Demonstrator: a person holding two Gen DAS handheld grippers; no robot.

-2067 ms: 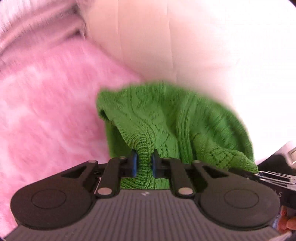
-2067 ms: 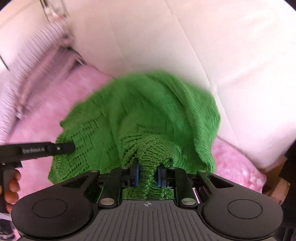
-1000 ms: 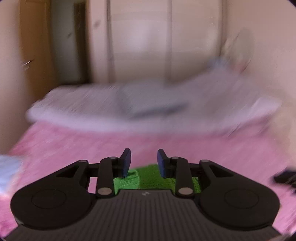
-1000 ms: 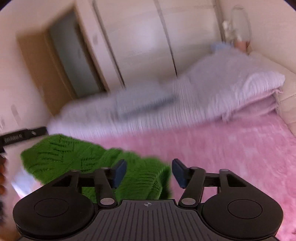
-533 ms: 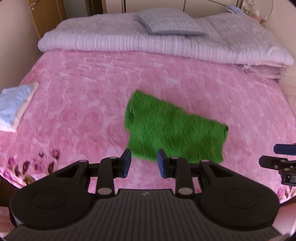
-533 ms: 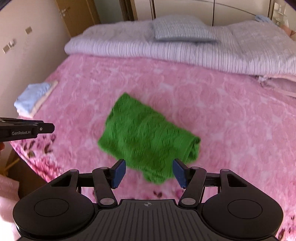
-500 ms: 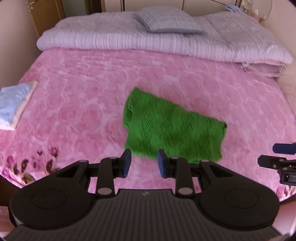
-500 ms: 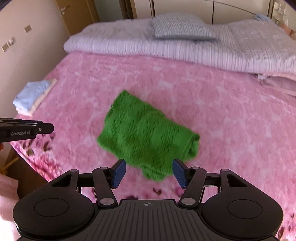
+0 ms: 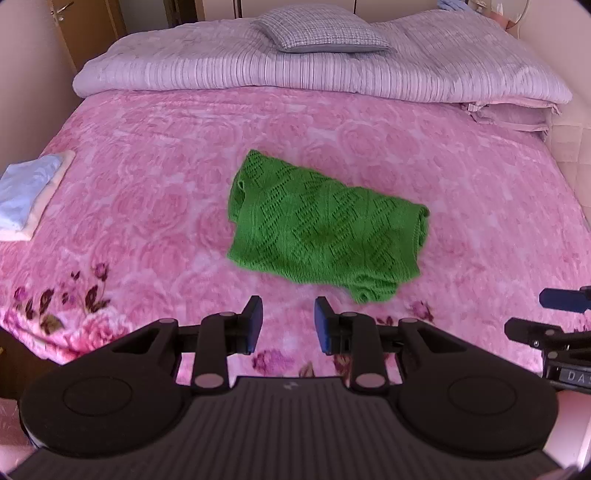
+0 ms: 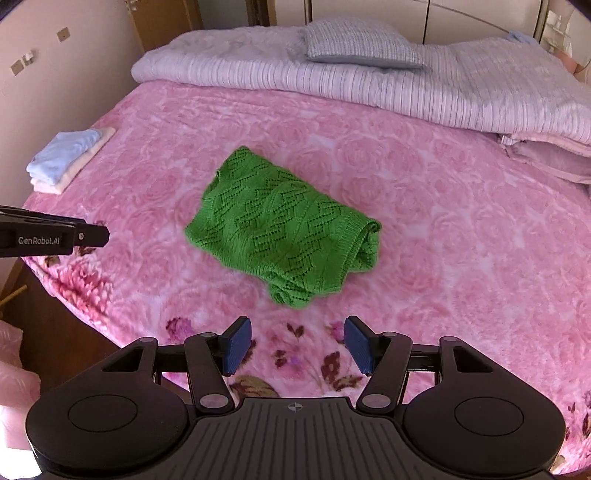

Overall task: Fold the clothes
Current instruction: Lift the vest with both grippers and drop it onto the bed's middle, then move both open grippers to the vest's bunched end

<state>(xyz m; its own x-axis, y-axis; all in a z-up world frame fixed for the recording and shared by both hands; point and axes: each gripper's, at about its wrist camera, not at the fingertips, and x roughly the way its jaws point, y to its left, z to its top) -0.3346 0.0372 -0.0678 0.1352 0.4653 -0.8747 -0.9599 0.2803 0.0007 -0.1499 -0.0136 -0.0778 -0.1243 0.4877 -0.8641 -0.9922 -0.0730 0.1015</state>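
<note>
A green knitted sweater (image 9: 325, 229) (image 10: 284, 236) lies bunched and roughly folded in the middle of the pink floral bedspread (image 9: 147, 177) (image 10: 461, 229). My left gripper (image 9: 288, 323) hangs open above the bed's near edge, short of the sweater, with nothing between its fingers. My right gripper (image 10: 297, 347) also stands open and empty, its jaws set wider, just short of the sweater's near corner. The right gripper's tip shows at the right edge of the left wrist view, and the left gripper's body at the left edge of the right wrist view.
A small stack of folded light blue and cream clothes (image 9: 26, 195) (image 10: 68, 158) sits at the bed's left edge. A rolled lilac striped quilt (image 9: 314, 66) (image 10: 369, 81) with a grey checked pillow (image 9: 321, 31) lies across the far end. Wardrobe doors and a wall stand behind.
Two seconds ago both grippers were shut on the sweater, held up. Both have since let go; it now lies on the bed, and both views have dropped closer to it.
</note>
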